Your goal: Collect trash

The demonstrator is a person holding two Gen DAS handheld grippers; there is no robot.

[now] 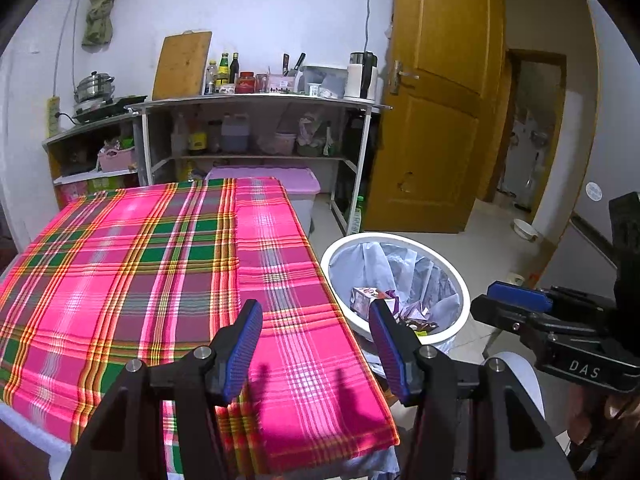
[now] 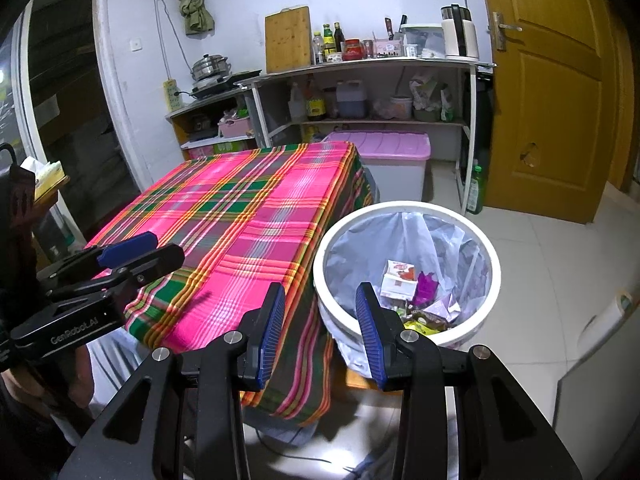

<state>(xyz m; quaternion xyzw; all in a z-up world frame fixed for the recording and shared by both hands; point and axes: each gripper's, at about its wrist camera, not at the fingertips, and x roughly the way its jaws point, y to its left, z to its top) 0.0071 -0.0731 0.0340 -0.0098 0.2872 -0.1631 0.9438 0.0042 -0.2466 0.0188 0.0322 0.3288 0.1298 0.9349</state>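
Both pairs of blue-padded fingers are hanging spread apart with nothing between them. In the left wrist view I am holding my left gripper [image 1: 316, 344] over the near right corner of the table draped in a pink, green and yellow plaid cloth [image 1: 140, 272], its two pads filling the lower middle of the frame and casting two dark shadows on the fabric just beneath. My right gripper [image 2: 320, 328] is sitting low in the centre of the right wrist view, its left pad over the hanging edge of the cloth and its right pad overlapping the near rim of the round white waste bin lined with a clear plastic bag [image 2: 404, 210]. That bin is standing on the pale tiled floor [image 2: 552, 264] just beside the table's right edge, at centre right of both frames. Down in its bottom I am seeing the trash: a white and red paper carton [image 2: 398, 278], a crumpled purple wrapper [image 2: 426, 284] next to it, and a yellow-green packet [image 2: 420, 326] nearer the front wall. In the upper part of both views, white open shelves crowded with bottles and jars [image 1: 256, 100] are lining the far wall, and a brown wooden door [image 1: 436, 92] is standing at the right.
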